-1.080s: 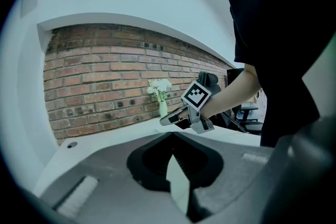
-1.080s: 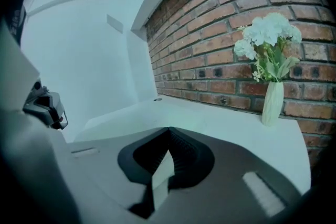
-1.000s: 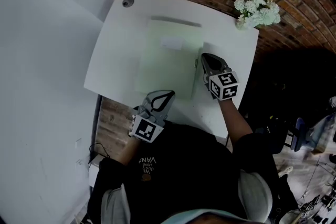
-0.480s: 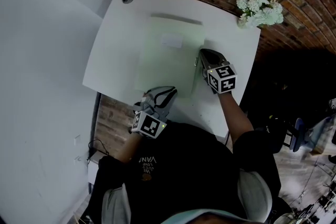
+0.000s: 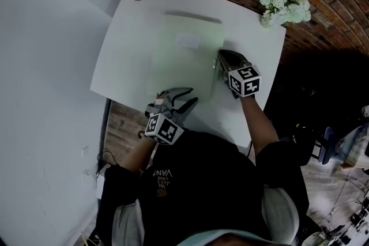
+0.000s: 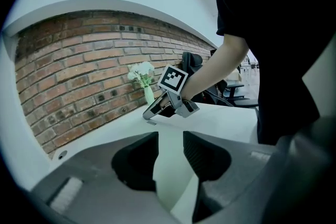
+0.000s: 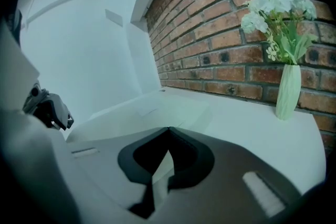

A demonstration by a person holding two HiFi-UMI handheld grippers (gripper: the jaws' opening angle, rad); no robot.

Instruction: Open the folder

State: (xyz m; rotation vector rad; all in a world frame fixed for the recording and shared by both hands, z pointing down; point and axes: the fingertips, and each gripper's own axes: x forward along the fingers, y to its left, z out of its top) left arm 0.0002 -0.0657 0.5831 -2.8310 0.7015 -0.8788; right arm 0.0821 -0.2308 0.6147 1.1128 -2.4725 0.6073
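Folder [image 5: 185, 63], pale on white table [image 5: 124, 60], outline faint; right gripper [image 5: 221, 55] clamped on its right edge; left gripper [image 5: 193, 95] jaws just opening, parted; pale surface between, unpressed, unidentifiable.

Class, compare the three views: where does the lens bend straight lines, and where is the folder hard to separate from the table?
Head view: the pale folder nearly merges with the bright white table; the right side sinks into shadow. Left gripper view: the brick wall bows into an arc, corners black. Right gripper view: same dark corners; the vase looks fairly sharp.
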